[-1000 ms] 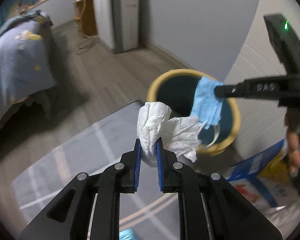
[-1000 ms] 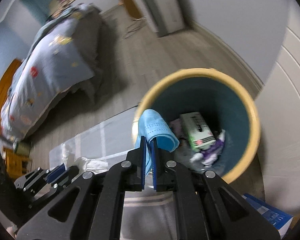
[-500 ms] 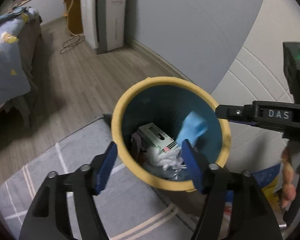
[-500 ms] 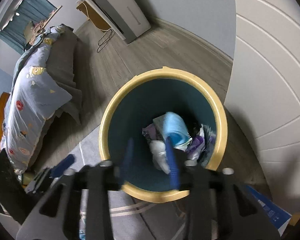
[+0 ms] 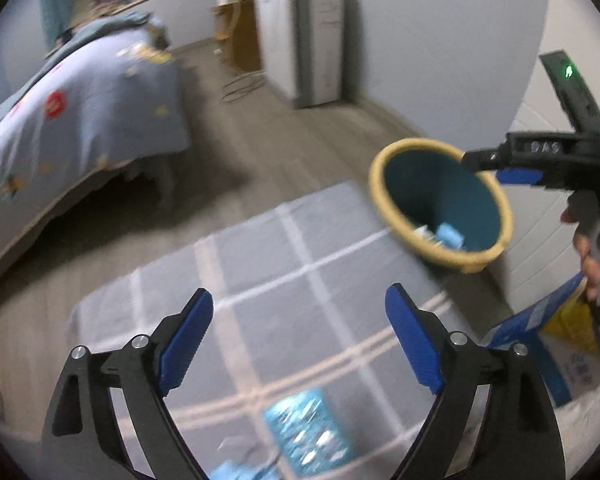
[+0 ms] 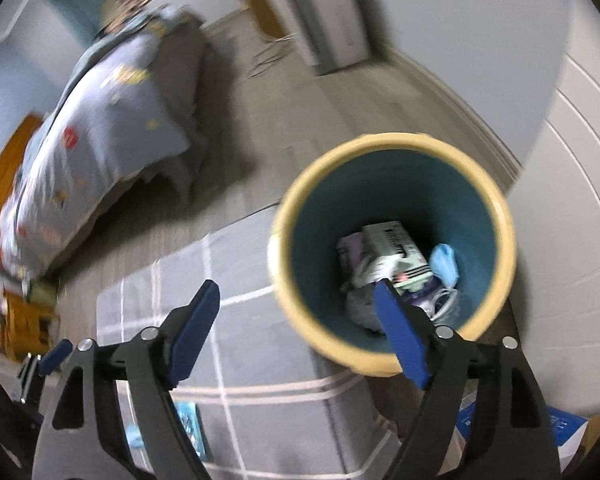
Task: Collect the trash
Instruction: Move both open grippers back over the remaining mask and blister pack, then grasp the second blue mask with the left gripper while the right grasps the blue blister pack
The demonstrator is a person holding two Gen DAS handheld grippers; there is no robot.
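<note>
**Both grippers empty and spread wide beside the trash bin**

Left gripper (image 5: 298,336) points steeply down at a grey rug (image 5: 260,280) crossed by pale lines. Its blue pads (image 5: 186,336) stand far apart, having just been opening, and nothing is between them. Below it on the rug lies a light blue patterned wrapper (image 5: 308,436), blurred.

Right gripper (image 6: 300,328) also tilts steeply down, with its jaws spread wide after just opening and nothing held. Its right pad overlaps the near rim of the trash bin (image 6: 292,300) in the picture; whether it touches the rim cannot be told. From the left wrist view this gripper reaches in from the right above the bin, with a person's hand (image 5: 588,240) wrapped around its black handle and a green light showing on its body.

The bin is round, with a yellow rim and a teal inside, and stands on the floor at the rug's far corner, close to a white panelled wall (image 6: 572,208). Inside it lie a white box with dark print (image 6: 396,246), a crumpled white tissue (image 6: 380,268), a light blue mask (image 6: 444,262) and some purple packaging.

A blue and yellow box (image 5: 540,344) sits near the bin by the wall. Farther off across the wood floor are a bed with a pale blue patterned cover (image 5: 80,112) and a tall white appliance (image 5: 304,40).
</note>
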